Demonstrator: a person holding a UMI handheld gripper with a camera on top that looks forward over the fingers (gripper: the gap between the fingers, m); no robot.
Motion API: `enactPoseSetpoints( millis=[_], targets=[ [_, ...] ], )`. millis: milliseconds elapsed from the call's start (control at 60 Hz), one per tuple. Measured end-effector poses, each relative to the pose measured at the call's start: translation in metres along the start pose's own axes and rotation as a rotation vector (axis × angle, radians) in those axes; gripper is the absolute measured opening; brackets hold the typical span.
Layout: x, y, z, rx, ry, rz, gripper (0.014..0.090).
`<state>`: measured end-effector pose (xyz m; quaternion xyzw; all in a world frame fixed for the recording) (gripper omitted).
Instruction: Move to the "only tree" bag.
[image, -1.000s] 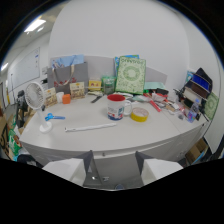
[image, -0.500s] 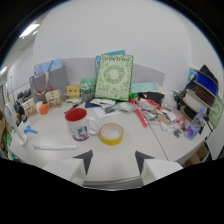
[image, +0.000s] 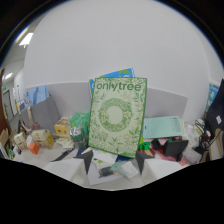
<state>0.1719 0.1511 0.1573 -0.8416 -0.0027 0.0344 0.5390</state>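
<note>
The claw (image: 114, 159) shows as 2 dark fingertips at the bottom of the gripper view, 1 at each side with a plain gap between them, so it stands wide and holds nothing. Straight beyond that gap stands the "only tree" bag (image: 117, 116), a green and white paper bag printed with a round wreath pattern and the words "onlytree" across its top. It stands upright, leaning slightly, on the white table (image: 60, 167). A blue board (image: 120, 75) peeks out behind its top edge. Just ahead of the fingertips, at the bag's foot, lie small packets (image: 116, 167). To one side of the bag sit small cardboard boxes (image: 44, 137) and a green bundle (image: 80, 122); to the other side lies a pale green sheet (image: 162, 126) beside a dark box (image: 175, 148).
</note>
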Motion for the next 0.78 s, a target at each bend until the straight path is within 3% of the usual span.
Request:
enactPoseSetpoints(
  millis=[333, 783],
  targets=[
    [0.003, -0.074, 0.093, 0.037, -0.005, -0.001, 0.0838],
    [0.004, -0.077, 0.099, 0.034, -0.003, 0.006, 0.0839]
  ],
)
